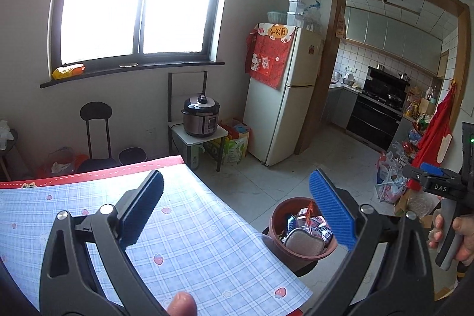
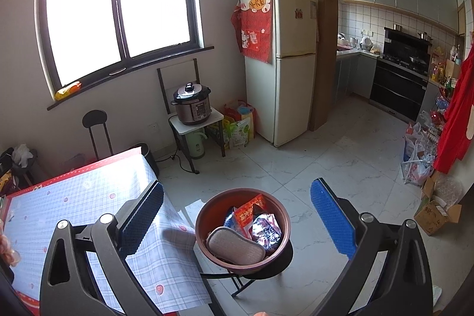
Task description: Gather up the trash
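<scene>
Round brown bowl (image 2: 241, 227) holds crinkly wrappers (image 2: 260, 219); both jaws wide.

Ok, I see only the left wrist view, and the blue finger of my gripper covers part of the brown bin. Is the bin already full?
Observer: No. The right wrist view shows the whole brown bin. A grey pad lies at its near side, with a red wrapper and a blue-white wrapper behind it, all below the rim.
Operator: In my view the right gripper is cut off at the edge. Does it hold something?
Observer: It holds nothing. The right gripper is open, its fingers wide apart, and only the bin shows between them, lower down.
</scene>
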